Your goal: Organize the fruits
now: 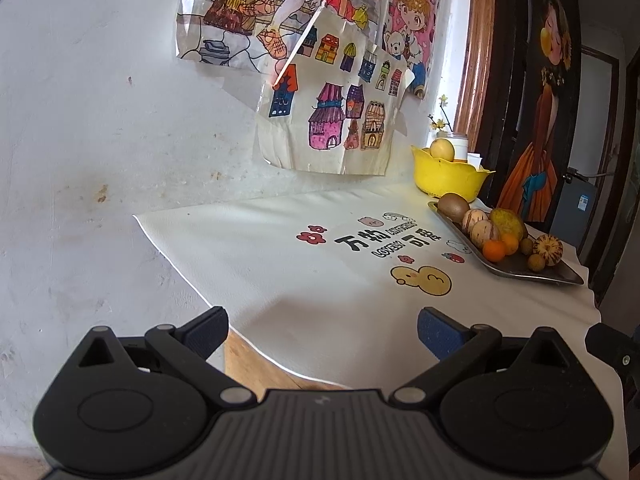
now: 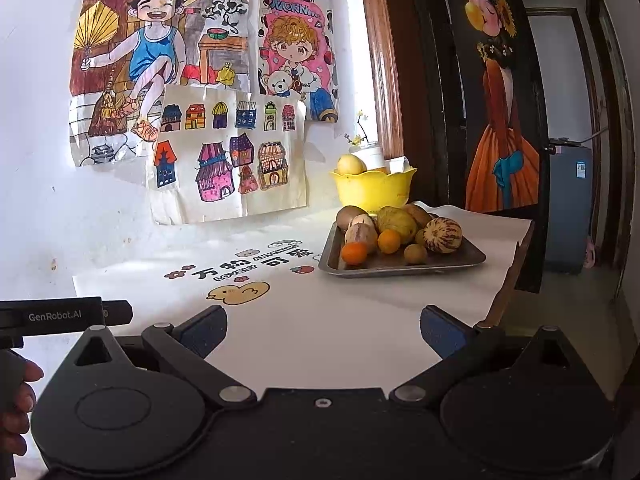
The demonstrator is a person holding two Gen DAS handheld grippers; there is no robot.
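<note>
The table (image 2: pixel 340 320), covered by a white cloth printed with a yellow duck and black lettering, stands against a white wall hung with children's coloured drawings (image 2: pixel 228 152); its near half lies bare, which leaves both tools room to approach.

At the far right of the table, close to the wall, sits a yellow plastic bowl with a scalloped rim (image 2: pixel 370 190). One pale yellow round fruit (image 2: pixel 350 165) shows above its rim, and a white jar with a sprig of small yellow flowers (image 2: pixel 372 156) stands just behind it. The bowl looks like the likely home for sorted fruit, though that is only a judgement.

Just in front of the bowl lies a flat rectangular grey metal tray (image 2: pixel 460 258) carrying the heaped fruit: a brown kiwi (image 2: pixel 347 215), a large yellow-green mango-like fruit (image 2: pixel 396 222), cream melons with purple stripes (image 2: pixel 442 235), two small oranges (image 2: pixel 354 253) and small brown round fruits (image 2: pixel 415 254). They touch one another in a mixed pile, so this could fit either fruit gathered onto the tray or fruit waiting to be sorted into the bowl.

The left tool (image 1: pixel 322 330) and the right tool (image 2: pixel 323 330) hover over the near edge, well apart from the tray, each with its blue-padded jaws spread wide and holding nothing. A hand (image 2: pixel 16 396) shows at the left edge of the right wrist view.
</note>
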